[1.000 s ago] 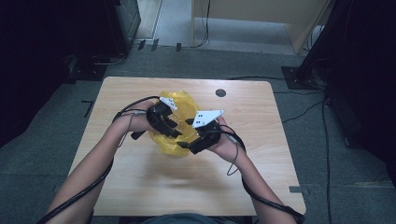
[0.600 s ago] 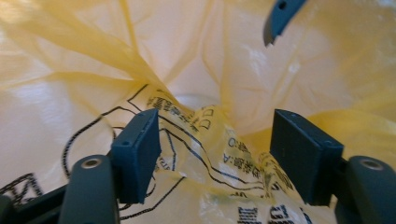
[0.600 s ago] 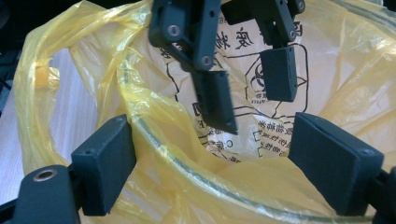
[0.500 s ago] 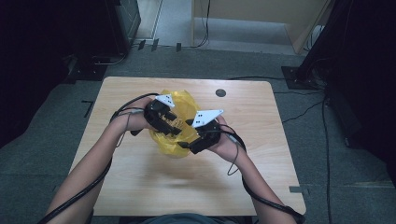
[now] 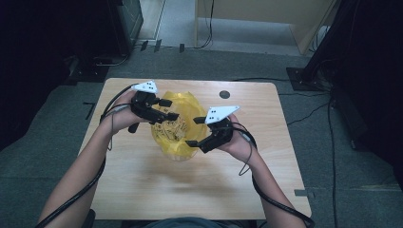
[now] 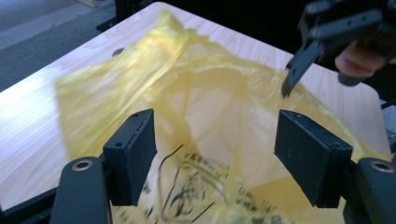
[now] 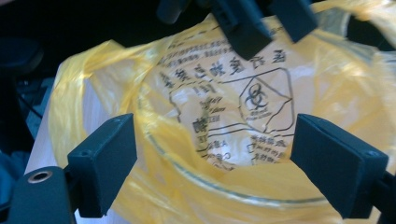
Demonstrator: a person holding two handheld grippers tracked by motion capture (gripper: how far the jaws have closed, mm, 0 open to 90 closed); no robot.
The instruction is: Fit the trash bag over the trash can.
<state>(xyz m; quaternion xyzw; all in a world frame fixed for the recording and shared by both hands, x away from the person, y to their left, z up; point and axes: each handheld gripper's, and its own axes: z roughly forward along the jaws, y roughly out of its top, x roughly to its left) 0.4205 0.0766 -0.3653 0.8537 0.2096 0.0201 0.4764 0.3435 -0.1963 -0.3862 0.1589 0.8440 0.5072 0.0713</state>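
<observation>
A thin, translucent yellow plastic bag (image 5: pixel 173 128) sat near the middle of the pale wood-grain bench (image 5: pixel 142 185), crinkled and glossy, printed in black with lines of text and a biohazard symbol inside an outlined panel. In the right gripper view the film was draped over the smooth round rim of a clear container (image 7: pixel 224 186), lining its inside, with loose folds spilling outward. The left hand-held gripper (image 5: pixel 164 108) hovered over the far-left edge of the bag, its two blocky matte-black jaws spread wide with nothing pinched between them; in the left gripper view only wrinkled film lay beyond them. The right hand-held gripper (image 5: pixel 198 131) was at the bag's near-right side, its flat rectangular jaws likewise held well apart, straddling the rim without clamping it. Each tool carried a grey three-cornered plate on top and trailed a black cable along the person's forearm toward the near edge of the bench
</observation>
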